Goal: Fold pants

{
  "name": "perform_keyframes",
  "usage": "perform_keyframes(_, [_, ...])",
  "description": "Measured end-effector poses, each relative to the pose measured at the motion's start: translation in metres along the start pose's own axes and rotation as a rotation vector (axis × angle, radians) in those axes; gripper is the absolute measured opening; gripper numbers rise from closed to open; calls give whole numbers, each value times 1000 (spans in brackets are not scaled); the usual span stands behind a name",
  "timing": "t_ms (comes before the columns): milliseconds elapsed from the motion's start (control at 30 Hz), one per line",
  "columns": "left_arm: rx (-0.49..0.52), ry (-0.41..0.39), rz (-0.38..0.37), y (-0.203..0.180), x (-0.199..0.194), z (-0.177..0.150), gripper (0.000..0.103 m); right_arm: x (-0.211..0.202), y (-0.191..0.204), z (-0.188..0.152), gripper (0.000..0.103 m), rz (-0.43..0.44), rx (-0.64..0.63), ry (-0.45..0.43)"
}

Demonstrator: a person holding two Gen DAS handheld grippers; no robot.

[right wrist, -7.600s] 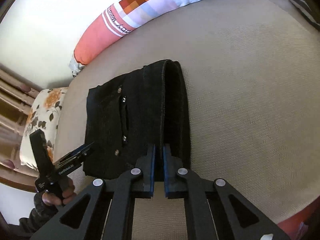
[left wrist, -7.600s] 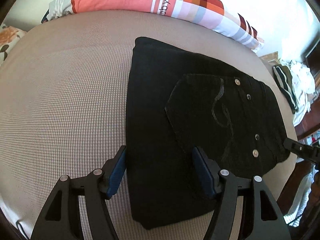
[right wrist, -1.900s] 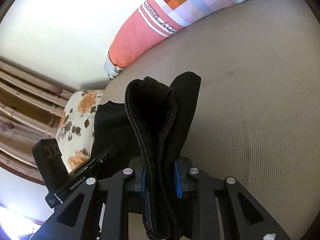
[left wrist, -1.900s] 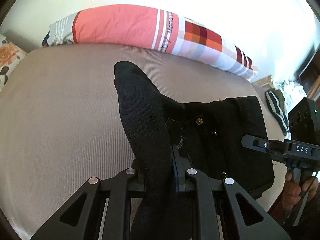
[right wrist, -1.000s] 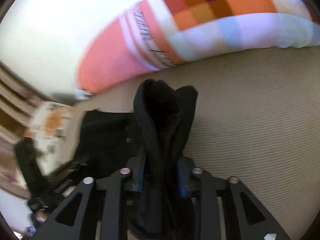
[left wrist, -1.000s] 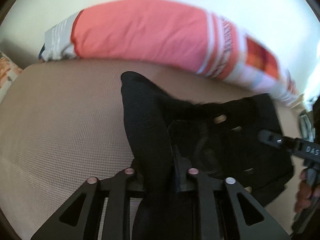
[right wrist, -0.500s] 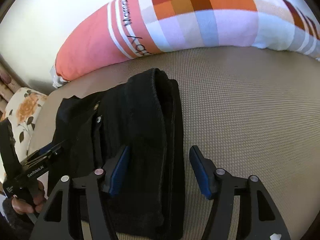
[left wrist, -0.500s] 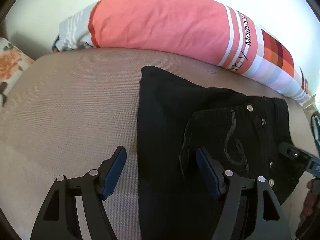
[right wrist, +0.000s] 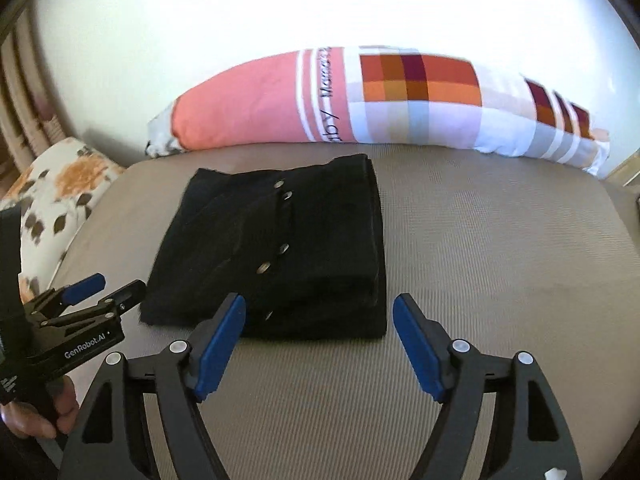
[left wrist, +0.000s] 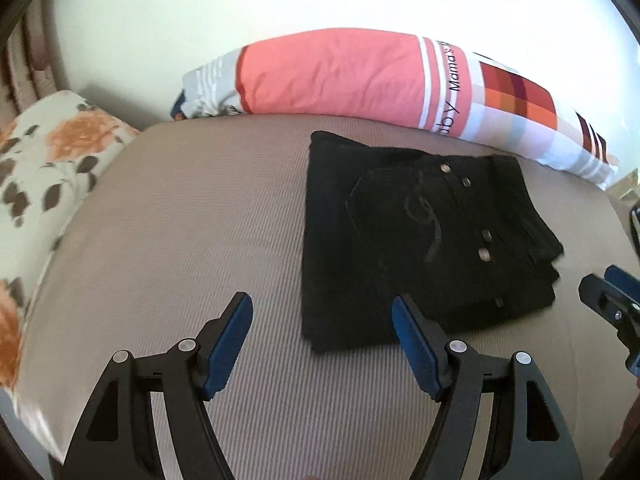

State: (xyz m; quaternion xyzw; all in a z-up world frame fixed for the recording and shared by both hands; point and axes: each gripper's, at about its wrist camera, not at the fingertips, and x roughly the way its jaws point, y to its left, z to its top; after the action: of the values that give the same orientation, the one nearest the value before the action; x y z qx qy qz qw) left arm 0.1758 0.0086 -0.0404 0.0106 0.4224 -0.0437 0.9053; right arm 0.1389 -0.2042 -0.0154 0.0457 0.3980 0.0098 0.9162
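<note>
The black pants [left wrist: 420, 240] lie folded into a compact stack on the beige bed, back pocket and metal studs facing up. In the right wrist view the pants [right wrist: 280, 248] lie just beyond my fingers. My left gripper [left wrist: 322, 312] is open and empty, just short of the stack's near left corner. My right gripper [right wrist: 318, 312] is open and empty, in front of the stack's near edge. The left gripper also shows in the right wrist view [right wrist: 102, 292], and the right gripper at the edge of the left wrist view [left wrist: 608, 292].
A long pink and checkered bolster pillow [left wrist: 360, 80] lies along the wall behind the pants. A floral pillow [left wrist: 44, 168] sits at the left edge of the bed [left wrist: 180, 240]. The bed surface stretches to the right of the pants [right wrist: 500, 240].
Both grippers let go of the pants and opened. They have pulled back toward me, leaving the folded stack flat on the bed near the bolster.
</note>
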Motion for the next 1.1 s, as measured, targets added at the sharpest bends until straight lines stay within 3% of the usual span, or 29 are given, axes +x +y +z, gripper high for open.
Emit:
perform_keyframes(267, [-17, -83, 32, -1, -62, -40, 73, -53, 29, -33, 85, -59, -105, -86])
perform_keyframes(467, [-19, -112, 25, -4, -88, -55, 73, -74, 30, -46, 91, -63, -41, -107])
perform_keyframes(1100, [4, -77, 58, -14, -84, -79, 73, -60, 35, -75, 91, -83, -17, -46])
